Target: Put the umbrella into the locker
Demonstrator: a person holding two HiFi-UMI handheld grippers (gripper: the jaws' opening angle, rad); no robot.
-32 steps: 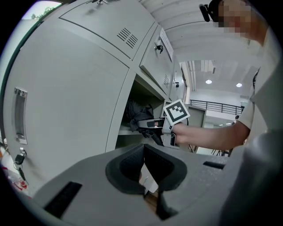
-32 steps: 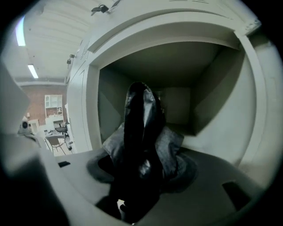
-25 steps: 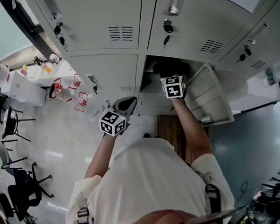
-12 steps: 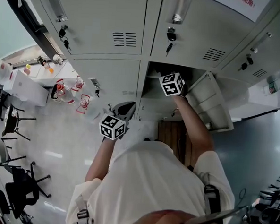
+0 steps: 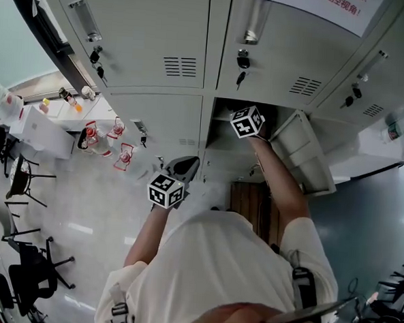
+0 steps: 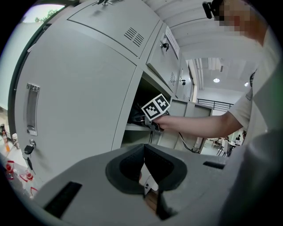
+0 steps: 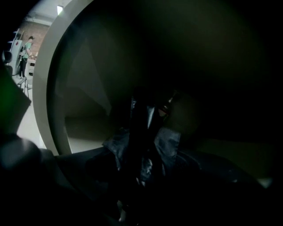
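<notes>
Right jaws: the right gripper [image 7: 141,155] is clamped on the umbrella [image 7: 164,142], with its dark folded cloth bunched between the jaws. The view is very dim.
Umbrella: it is inside the locker's open compartment. It runs up and away from the jaws into the dark, and its far end cannot be made out.
Right reach: in the head view only the marker cube [image 5: 247,121] shows, at the mouth of the compartment. The jaws are out of sight inside, and the forearm [image 5: 277,186] stretches back from the cube towards the person.
Locker: the open compartment [image 5: 220,143] is pale grey inside and sits in the lower row of the locker. Its door [image 5: 301,153] is swung out to the right.
Left jaws: the left gripper [image 6: 143,164] has its dark pads pressed together, with nothing between them.
Left position: the left gripper is held low before the closed door [image 5: 157,117] to the left of the open compartment. It is well apart from the umbrella and touches nothing.
Other doors: these are shut, with keys [image 5: 241,60] hanging in their locks.
Far left: red-trimmed bottles [image 5: 109,139] stand near a white desk [image 5: 40,130].
</notes>
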